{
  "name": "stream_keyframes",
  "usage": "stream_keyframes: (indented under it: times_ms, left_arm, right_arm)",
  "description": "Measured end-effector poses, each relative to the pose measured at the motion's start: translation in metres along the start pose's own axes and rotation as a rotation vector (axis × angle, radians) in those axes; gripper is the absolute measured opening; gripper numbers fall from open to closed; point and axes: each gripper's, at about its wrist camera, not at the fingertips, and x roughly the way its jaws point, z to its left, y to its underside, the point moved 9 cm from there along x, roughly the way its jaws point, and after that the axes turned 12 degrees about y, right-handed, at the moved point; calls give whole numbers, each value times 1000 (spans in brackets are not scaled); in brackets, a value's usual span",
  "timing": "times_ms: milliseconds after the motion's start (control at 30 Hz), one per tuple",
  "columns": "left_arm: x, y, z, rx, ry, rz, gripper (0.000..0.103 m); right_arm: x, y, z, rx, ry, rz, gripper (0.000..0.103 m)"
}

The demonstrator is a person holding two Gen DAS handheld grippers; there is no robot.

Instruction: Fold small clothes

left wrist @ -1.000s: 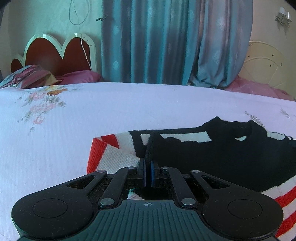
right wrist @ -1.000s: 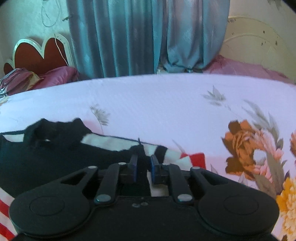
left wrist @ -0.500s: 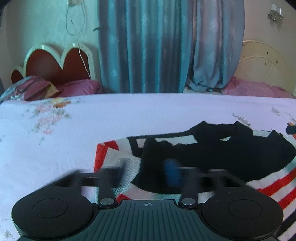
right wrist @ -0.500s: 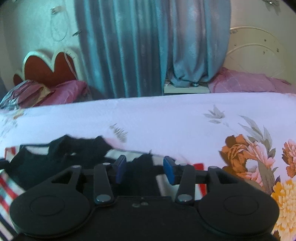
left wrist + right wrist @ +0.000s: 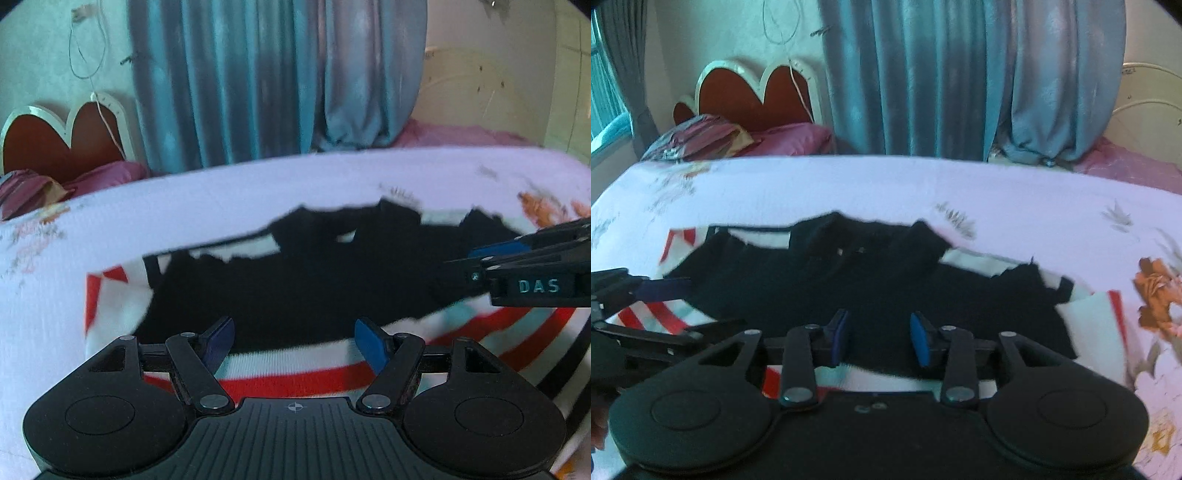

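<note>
A small black top [image 5: 295, 280] with white and red striped sleeves and hem lies flat on the bed, its sides folded in over the middle. In the left wrist view my left gripper [image 5: 293, 339] hangs open just above the near striped hem, with nothing between its blue pads. My right gripper [image 5: 480, 258] reaches in from the right edge of that view. In the right wrist view the top [image 5: 849, 288] fills the middle. My right gripper [image 5: 881, 334] hovers over its near edge, jaws closing with no cloth pinched. My left gripper [image 5: 661, 291] shows at the far left.
The white flowered bedsheet [image 5: 849, 184] spreads out all round the top. Behind it stand a heart-shaped headboard [image 5: 750, 96], pink pillows [image 5: 790, 138] and blue curtains [image 5: 960, 74]. A second bed with a pink cover [image 5: 1126, 162] lies at the back right.
Both grippers let go of the black folds they pinched, opened, and drew back and up. The top now lies farther off, and each gripper shows in the other's view.
</note>
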Motion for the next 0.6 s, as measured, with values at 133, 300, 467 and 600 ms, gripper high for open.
stream_keyframes:
  times_ms: [133, 300, 467, 600]
  left_arm:
    - [4, 10, 11, -35, -1, 3, 71]
    - [-2, 15, 30, -49, -29, 1, 72]
    - [-13, 24, 46, -63, -51, -3, 73]
    - [-25, 29, 54, -77, -77, -1, 73]
  right_arm:
    - [8, 14, -19, -7, 70, 13, 36]
    - [6, 27, -67, 59, 115, 19, 29]
    - [-4, 38, -84, 81, 145, 14, 29]
    - [-9, 41, -80, 76, 157, 21, 35]
